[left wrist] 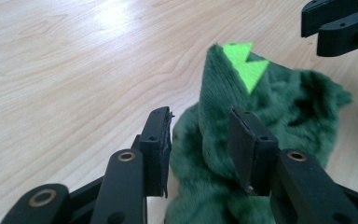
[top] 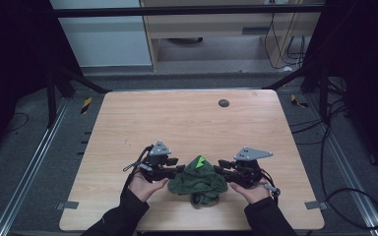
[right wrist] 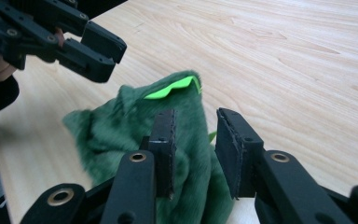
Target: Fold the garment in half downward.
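Grippers on both flanks now, and the green plush cloth [top: 198, 180] sits bunched between them at the lower middle of the high view, on the near part of the wooden counter [top: 187, 118]. It heaps up rather than lying flat, its long axis running roughly left to right in that frame, from one gripper to the other.

Left gripper [top: 177, 170] comes in from the left of the heap, right gripper [top: 222, 168] from the right, tips pointed at each other across the fabric. Both look about equally near; neither hand has the edge.

Look along the left gripper [left wrist: 199, 140] in its own view: jaws parted to a middling gap, a raised fold of the cloth [left wrist: 261, 135] standing up right between the pads, with a bright lime-green patch [left wrist: 243, 61] at the peak toward the upper middle. The pads have not closed on the fold; some gap shows on the left side.

Same story in the right gripper view: right gripper [right wrist: 196, 149] with jaws apart, cloth [right wrist: 130, 126] rising between them, the lime patch [right wrist: 172, 87] just above and beyond the tips, the other gripper hanging in the upper left.

My read: each side is lined up for a pinch on the ridge, which lies dead ahead of both sets of jaws. The pinch should bite across the fold, not along it.
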`<state>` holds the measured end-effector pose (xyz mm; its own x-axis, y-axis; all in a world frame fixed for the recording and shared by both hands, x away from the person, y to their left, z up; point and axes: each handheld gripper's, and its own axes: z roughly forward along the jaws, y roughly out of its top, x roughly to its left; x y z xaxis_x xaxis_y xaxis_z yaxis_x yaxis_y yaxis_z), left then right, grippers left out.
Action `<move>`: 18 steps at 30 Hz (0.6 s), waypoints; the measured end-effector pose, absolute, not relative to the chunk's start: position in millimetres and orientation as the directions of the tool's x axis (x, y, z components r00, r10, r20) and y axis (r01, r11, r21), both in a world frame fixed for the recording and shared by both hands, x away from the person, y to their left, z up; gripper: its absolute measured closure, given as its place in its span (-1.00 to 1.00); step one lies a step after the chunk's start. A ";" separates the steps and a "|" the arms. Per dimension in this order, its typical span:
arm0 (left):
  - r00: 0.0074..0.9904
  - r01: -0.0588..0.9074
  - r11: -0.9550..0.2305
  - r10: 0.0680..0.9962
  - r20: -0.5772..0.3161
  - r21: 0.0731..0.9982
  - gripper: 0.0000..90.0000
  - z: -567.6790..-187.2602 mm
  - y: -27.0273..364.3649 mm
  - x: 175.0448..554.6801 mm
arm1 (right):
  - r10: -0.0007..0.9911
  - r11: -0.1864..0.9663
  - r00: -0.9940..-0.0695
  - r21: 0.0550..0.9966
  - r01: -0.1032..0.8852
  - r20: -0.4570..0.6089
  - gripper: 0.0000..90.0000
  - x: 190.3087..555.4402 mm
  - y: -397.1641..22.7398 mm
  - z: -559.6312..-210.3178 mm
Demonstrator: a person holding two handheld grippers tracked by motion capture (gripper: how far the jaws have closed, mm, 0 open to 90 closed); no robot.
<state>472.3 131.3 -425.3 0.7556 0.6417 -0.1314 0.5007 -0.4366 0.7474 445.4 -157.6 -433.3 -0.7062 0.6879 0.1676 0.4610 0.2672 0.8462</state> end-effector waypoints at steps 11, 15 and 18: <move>0.776 0.508 -0.489 0.617 -0.131 0.709 0.35 -440.0 119.2 476.8 | 0.679 0.287 -0.705 0.811 0.510 0.204 0.47 458.9 -147.4 -450.7; 0.788 0.511 -0.515 0.601 -0.136 0.688 0.42 -447.3 115.5 476.4 | 0.667 0.308 -0.712 0.789 0.531 0.219 0.48 457.1 -145.1 -457.9; 0.792 0.510 -0.523 0.595 -0.135 0.683 0.51 -449.5 114.1 476.1 | 0.665 0.310 -0.716 0.792 0.526 0.215 0.51 456.4 -145.0 -458.7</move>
<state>476.1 114.1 -449.5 0.7919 0.5954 -0.1354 0.5099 -0.5229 0.6831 456.4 -145.0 -458.7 -0.7156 0.6645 0.2153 0.5263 0.3102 0.7917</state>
